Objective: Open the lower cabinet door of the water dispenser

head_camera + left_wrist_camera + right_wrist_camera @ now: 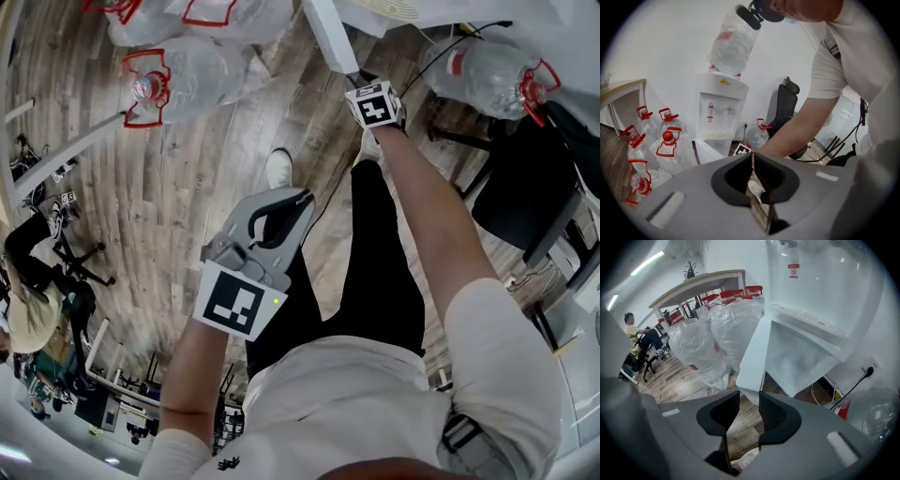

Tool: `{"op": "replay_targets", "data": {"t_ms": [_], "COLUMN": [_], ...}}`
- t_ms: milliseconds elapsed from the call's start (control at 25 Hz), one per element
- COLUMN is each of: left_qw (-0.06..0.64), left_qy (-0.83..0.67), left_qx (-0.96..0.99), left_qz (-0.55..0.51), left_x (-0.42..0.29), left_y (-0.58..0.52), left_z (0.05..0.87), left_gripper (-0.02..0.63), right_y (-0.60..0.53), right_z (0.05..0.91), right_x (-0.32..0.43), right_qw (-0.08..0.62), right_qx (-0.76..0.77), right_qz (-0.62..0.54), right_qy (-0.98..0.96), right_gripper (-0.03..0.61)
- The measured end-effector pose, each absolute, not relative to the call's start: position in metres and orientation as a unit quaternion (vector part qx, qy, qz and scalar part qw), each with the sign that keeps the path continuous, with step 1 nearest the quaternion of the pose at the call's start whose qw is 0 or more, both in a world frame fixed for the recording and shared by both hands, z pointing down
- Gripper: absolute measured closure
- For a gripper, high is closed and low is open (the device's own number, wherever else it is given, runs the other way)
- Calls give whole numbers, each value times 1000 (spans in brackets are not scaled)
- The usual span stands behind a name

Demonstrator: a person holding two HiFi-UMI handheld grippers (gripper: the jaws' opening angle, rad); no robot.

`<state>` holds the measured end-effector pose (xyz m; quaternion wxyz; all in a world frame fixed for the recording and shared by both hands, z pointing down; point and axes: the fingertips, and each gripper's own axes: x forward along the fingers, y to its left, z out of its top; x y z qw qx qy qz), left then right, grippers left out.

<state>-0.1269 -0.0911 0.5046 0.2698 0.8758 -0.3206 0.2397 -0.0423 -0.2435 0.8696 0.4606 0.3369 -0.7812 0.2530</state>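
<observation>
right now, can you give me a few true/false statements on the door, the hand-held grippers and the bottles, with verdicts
The cabinet door stands open. True.
The left hand-held gripper has its jaws wide apart. False: they are together, with nothing between them.
A bottle sits upside down on the dispenser. True.
The floor bottles have blue handles. False: the handles are red.
The right hand-held gripper is shut. False: its jaws are apart.

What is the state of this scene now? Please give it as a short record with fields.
Water dispenser: white, bottle on top
Lower cabinet door: swung open
Right gripper: jaws apart, door's lower corner at their tips
Left gripper: jaws together, empty, away from the door
Floor: wood, water bottles beside the dispenser
</observation>
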Motion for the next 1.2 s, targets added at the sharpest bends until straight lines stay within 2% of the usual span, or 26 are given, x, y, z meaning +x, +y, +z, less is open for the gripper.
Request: {"op": "replay_targets", "data": {"t_ms": [640,1200], "left_qw": [284,291], "left_qy": [-364,-401], "left_qx": [861,847], "left_qz": [212,191], "left_x": [-200,-258], "left_y": [-49,-29], "left_z": [505,511], "left_gripper": [552,552], "right_y": [-216,-219], "right_z": [869,872], "right_x": [-123,-184], "right_qw": [469,487], "right_qx": [318,292], "right_qz": [251,234], "right_qy": [-785,-789], "right_gripper": [471,517]}}
